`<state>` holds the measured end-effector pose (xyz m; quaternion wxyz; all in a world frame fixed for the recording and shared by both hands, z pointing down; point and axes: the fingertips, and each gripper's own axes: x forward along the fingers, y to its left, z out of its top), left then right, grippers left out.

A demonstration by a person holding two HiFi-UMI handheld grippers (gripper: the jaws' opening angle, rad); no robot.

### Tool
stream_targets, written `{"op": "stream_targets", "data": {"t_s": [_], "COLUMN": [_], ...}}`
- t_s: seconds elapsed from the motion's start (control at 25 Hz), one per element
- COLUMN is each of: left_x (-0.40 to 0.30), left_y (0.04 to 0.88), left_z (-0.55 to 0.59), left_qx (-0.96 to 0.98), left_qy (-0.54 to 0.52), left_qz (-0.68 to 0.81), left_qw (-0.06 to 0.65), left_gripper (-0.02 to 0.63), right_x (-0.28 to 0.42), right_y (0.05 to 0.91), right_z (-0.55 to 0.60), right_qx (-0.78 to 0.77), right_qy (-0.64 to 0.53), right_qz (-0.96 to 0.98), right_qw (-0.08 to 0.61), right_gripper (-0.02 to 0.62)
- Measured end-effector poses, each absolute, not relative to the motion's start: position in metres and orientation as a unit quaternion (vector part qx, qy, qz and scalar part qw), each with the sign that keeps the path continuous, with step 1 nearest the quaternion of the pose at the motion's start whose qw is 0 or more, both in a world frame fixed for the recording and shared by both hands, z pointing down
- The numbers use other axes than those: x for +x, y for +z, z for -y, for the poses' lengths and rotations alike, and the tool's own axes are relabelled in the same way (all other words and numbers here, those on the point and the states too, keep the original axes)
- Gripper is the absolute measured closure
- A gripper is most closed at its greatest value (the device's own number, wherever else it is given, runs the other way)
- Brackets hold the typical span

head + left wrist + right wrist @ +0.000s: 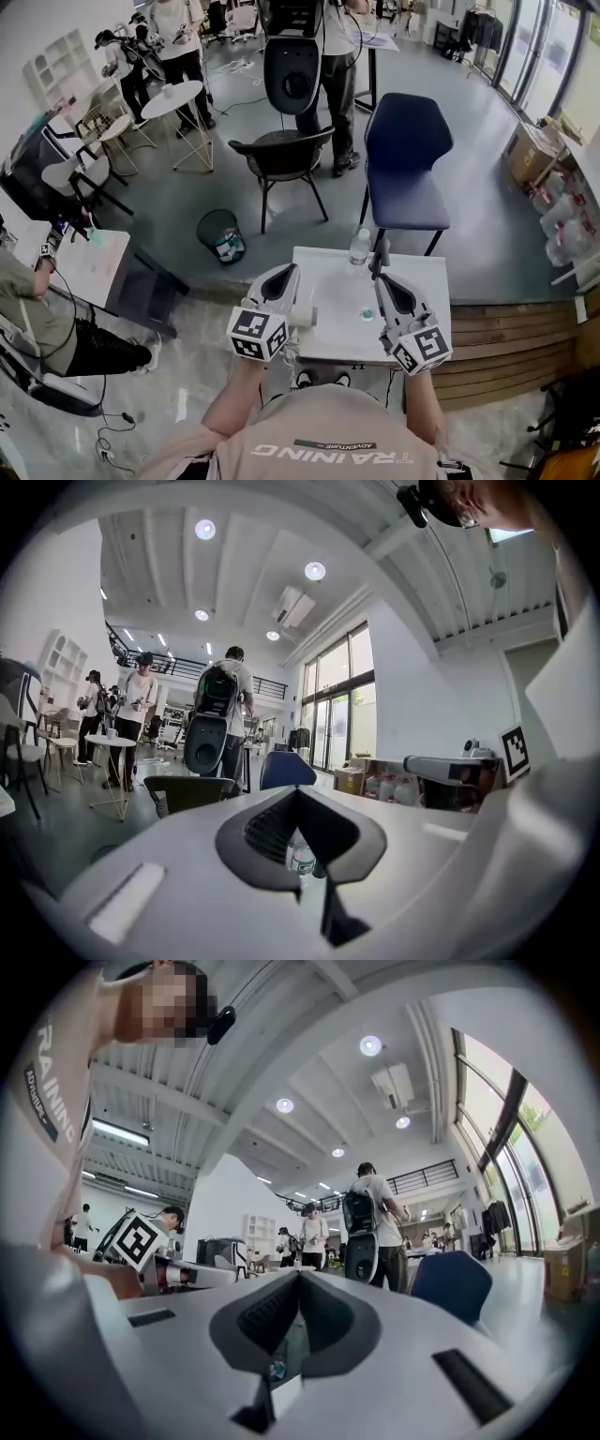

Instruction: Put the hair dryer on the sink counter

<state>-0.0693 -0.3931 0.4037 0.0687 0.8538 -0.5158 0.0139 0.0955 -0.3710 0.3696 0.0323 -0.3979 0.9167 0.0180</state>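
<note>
Left gripper (289,274) and right gripper (381,281) hover empty over the sink counter (422,281), jaws pressed together, likely staging; the hair dryer (302,319), possibly that white barrel, lies unheld at the counter's left edge.

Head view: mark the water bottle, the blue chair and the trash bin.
water bottle (359,251), head view, its clear body.
blue chair (406,136), head view, its backrest.
trash bin (217,226), head view, its open top.

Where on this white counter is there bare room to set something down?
Widest bare patch: the middle of the counter, between the left hand-held gripper and right hand-held gripper, left of the teal spot. The far right corner is bare too. Crowded: the back edge, by the bottle and dark fitting.
</note>
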Motion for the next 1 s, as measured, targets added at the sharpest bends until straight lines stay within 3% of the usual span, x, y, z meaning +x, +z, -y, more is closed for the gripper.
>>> {"op": "stream_targets", "data": {"t_s": [0.72,1.0], "left_x": [-0.074,-0.078], "left_y": [0.415,0.426], "left_z": [0.398,0.402], "left_qx": [0.854,0.852], "left_qy": [0.027,0.032], "left_qz": [0.514,0.512], "left_qw": [0.083,0.104], "left_gripper": [0.598,0.598], "right_x": [0.094,0.098], "right_y": [0.376,0.37], "right_z": [0.359,0.36], "right_qx": [-0.405,-0.408], "right_qy": [0.046,0.021], "right_qz": [-0.913,-0.913], "right_qw": [-0.008,0.023], "right_gripper": [0.589,0.589]}}
